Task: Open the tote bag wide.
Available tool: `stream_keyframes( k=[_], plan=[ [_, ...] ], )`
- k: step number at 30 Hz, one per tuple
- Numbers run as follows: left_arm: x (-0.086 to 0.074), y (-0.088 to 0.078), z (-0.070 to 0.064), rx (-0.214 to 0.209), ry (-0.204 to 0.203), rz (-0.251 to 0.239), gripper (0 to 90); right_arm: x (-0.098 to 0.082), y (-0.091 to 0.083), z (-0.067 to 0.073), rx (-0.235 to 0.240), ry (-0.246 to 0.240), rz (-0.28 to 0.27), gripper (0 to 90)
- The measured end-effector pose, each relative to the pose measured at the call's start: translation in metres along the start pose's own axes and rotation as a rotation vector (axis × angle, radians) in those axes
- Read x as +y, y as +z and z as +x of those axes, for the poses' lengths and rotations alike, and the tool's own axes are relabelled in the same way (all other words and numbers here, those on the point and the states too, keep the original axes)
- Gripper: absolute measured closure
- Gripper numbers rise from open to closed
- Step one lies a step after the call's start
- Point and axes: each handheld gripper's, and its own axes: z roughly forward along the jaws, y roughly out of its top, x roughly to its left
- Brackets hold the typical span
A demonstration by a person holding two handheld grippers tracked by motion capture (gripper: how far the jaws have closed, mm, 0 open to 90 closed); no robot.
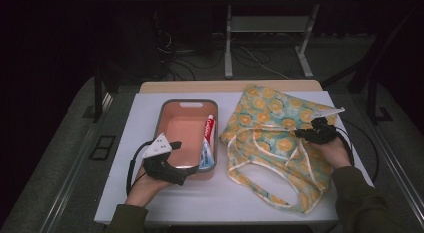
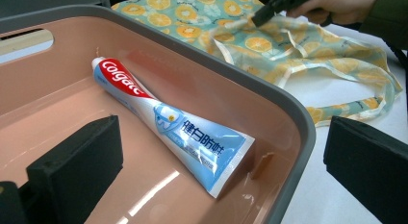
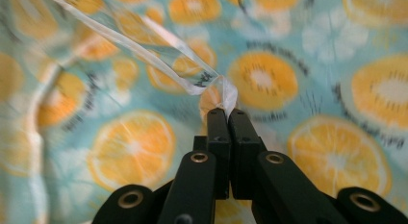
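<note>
Currently right tool (image 3: 226, 113) pinched shut on tote bag's trim (image 3: 144, 53) | left tool (image 2: 216, 152) open astride basket wall (image 2: 288, 113), toothpaste (image 2: 168, 125) ahead | risk: thin trim slips free.

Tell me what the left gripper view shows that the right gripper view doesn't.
Left gripper view alone: the toothpaste tube lying in the pink tray, with the left gripper open astride the tray's wall. Right gripper view alone: the right gripper shut on the bag's pale strap. Both share the orange-print bag.
</note>
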Motion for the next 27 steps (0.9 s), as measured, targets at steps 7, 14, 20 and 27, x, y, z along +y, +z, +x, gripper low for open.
stream_keyframes(
  k=[7, 14, 20, 27],
  plan=[
    [0.0, 0.0, 0.0, -0.001, 0.001, 0.001, 0.0, 0.002, -0.013, 0.0, 0.023, 0.063, -0.038, 52.0],
    [0.0, 0.0, 0.0, -0.001, -0.001, 0.0, 0.0, 0.014, -0.054, 0.028, 0.08, -0.01, -0.13, 45.0],
    [0.0, 0.0, 0.0, -0.001, 0.0, 0.002, 0.0, 0.007, -0.062, 0.073, 0.201, -0.139, -0.1, 68.2],
    [0.0, 0.0, 0.0, 0.001, 0.001, 0.003, 0.0, -0.01, -0.044, 0.11, 0.253, -0.263, 0.009, 71.4]
  ],
)
